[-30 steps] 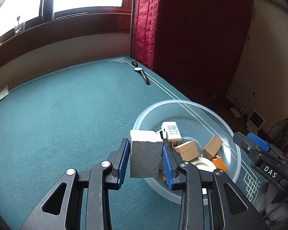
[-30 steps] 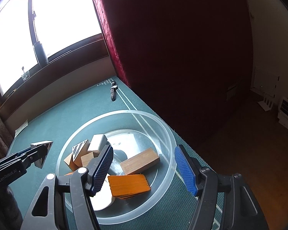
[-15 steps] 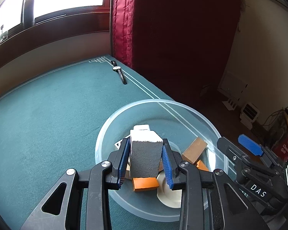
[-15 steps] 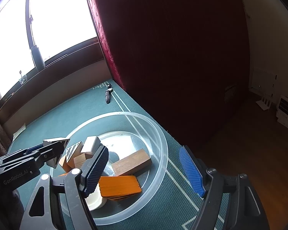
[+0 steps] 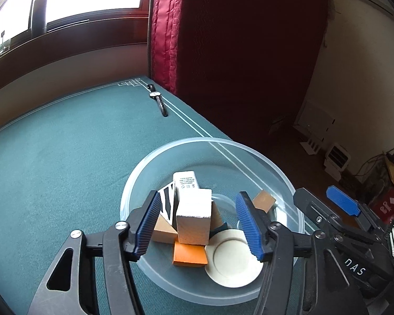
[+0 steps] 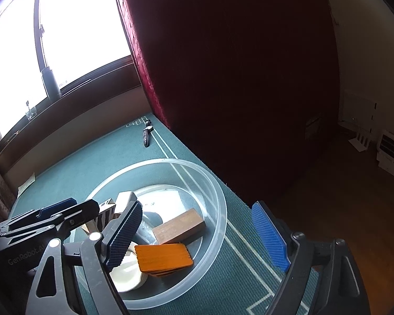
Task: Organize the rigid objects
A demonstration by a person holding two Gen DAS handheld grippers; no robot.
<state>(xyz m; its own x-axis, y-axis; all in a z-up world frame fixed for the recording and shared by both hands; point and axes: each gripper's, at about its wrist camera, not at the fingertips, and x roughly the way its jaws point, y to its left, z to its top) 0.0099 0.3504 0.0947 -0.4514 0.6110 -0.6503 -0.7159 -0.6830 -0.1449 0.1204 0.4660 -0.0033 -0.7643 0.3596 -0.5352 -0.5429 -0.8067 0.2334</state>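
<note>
Two grippers hang over the clear bowl [image 5: 144, 173] on the green table [image 5: 65, 157]. The left gripper [image 5: 199, 223] is opening, its pads clear of the white block [image 5: 194, 218] between them (the block rests on the pile in the bowl). The right gripper [image 6: 199, 236] is opening too, with nothing gripped, above the orange block [image 6: 162, 258].

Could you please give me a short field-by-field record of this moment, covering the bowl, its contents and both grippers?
surface: green cloth
container: clear plastic bowl near the cloth's edge
in bowl: white block, white adapter, orange piece, brown wooden block, cream disc, striped piece
left gripper: jaws opening, white block between them, pads clear of it
right gripper: jaws opening, straddling the bowl's rim, nothing gripped
outside bowl: wristwatch at the cloth's far corner
</note>
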